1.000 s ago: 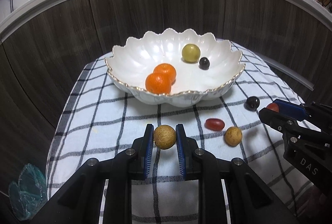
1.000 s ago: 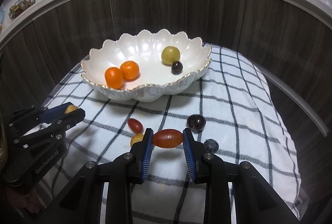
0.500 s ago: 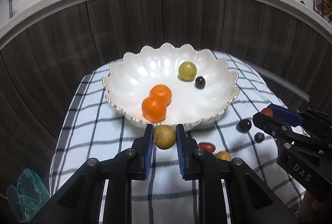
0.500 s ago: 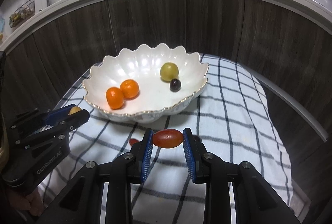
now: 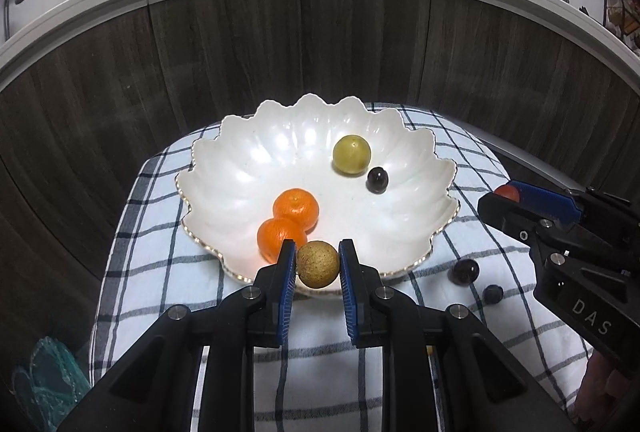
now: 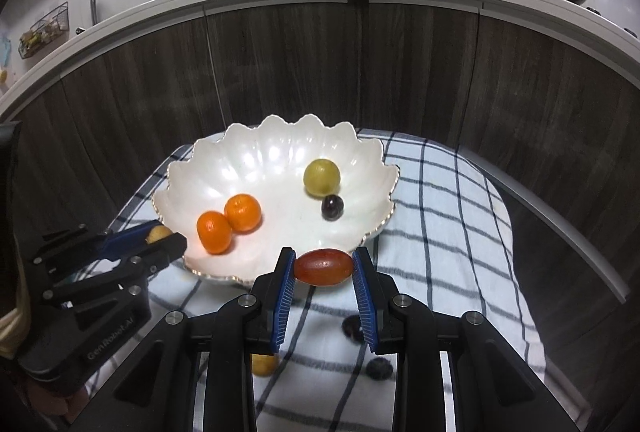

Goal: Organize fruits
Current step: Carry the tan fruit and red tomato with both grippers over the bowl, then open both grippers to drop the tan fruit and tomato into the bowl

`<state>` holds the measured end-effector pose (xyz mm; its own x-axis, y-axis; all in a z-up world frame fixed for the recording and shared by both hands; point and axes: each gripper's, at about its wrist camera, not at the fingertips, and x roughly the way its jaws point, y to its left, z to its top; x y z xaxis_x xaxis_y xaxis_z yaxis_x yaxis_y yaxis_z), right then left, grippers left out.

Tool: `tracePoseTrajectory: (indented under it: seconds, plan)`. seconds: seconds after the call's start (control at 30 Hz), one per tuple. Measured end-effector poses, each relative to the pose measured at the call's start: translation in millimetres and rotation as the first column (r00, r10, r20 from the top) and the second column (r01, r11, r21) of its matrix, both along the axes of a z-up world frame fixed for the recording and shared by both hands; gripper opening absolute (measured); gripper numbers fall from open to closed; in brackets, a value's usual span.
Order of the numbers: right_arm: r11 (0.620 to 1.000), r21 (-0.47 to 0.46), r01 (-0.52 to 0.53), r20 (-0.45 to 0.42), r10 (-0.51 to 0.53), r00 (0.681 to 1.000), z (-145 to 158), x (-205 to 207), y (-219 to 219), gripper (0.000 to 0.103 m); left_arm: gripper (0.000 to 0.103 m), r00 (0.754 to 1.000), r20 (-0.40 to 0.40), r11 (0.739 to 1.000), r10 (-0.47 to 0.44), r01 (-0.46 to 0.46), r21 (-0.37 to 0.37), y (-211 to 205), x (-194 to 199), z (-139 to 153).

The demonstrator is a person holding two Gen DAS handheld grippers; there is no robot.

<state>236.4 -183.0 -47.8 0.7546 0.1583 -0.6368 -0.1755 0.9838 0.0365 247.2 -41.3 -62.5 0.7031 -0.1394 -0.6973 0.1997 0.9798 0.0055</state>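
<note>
Between the blue pads of the left hand-held gripper [image 5: 318, 264] sat a tan fruit [image 5: 318, 264], clamped at its widest line, poised over the near rim of the bowl [image 5: 400, 136]. Right hand-held gripper [image 6: 323, 267] was clenched on a red tomato [image 6: 323, 267], gripped end to end, also just at the bowl's near edge. Bowl held two oranges [image 5: 295, 207], a green grape [image 5: 352, 154] and a dark grape [image 5: 377, 179].

Risks, as judged:
- Tan fruit hung right beside the oranges; let go there, it could knock them or bounce off the scalloped rim onto the cloth [image 5: 160, 256].
- Tomato looked soft and slick; a harder squeeze might split it, or it could squirt out.
- Both grippers were converging on one rim and might collide.
- Loose fruit near the bowl on the table could roll if the cloth was bumped.
</note>
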Motion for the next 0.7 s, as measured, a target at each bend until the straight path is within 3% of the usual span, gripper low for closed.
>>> tracePoseTrajectory:
  seconds: [0.7]
  plan:
    - [0.998,0.050,-0.033,-0.064,0.036,0.997,2,54,4,0.031,0.022,0.998,-0.038,0.999,-0.045,0.046,0.015,-12,33,-9]
